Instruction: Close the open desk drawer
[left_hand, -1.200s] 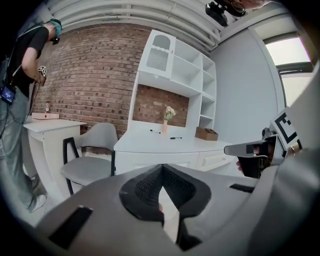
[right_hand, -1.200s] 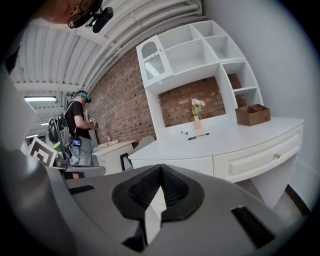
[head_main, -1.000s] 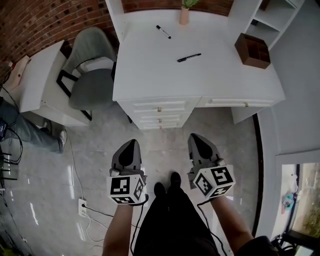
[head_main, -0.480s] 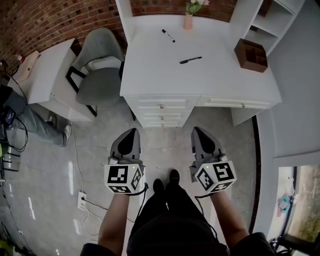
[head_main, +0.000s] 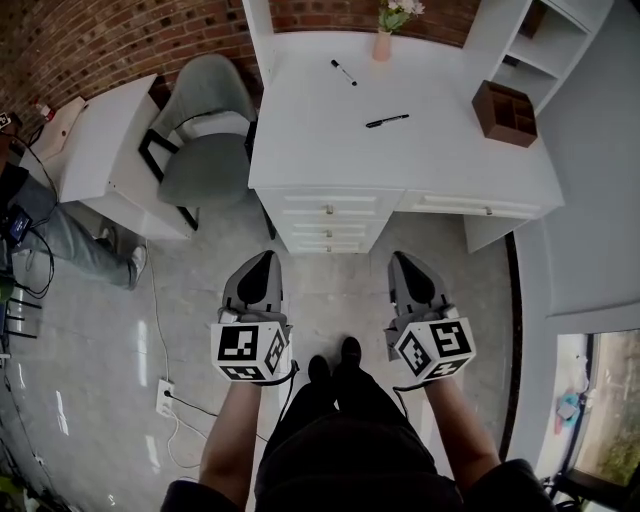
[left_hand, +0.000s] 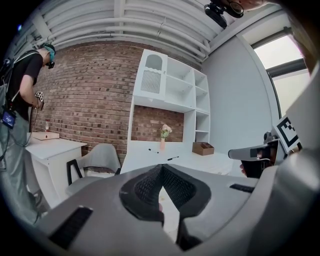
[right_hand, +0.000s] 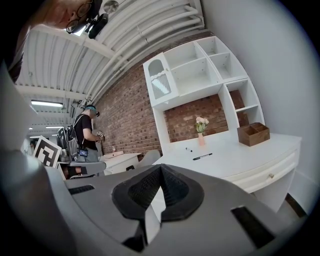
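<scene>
Two grippers, left (head_main: 262, 278) and right (head_main: 405, 270), hung in front of the desk (head_main: 420, 165). Both had their jaws pressed together and empty. The desk carried two pens, a front pen (head_main: 387, 120) and a rear pen (head_main: 343, 71), one vase (head_main: 383, 45) and one wooden box (head_main: 505, 108). One wide drawer (head_main: 470, 207) sat under the desk's front right edge, beside three stacked drawers (head_main: 328, 225). Only the gripper views showed the shelves (right_hand: 200, 65) above the desk.

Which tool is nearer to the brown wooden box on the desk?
Right. The right tool is short of the box, slightly left; the left tool is farther left.
</scene>
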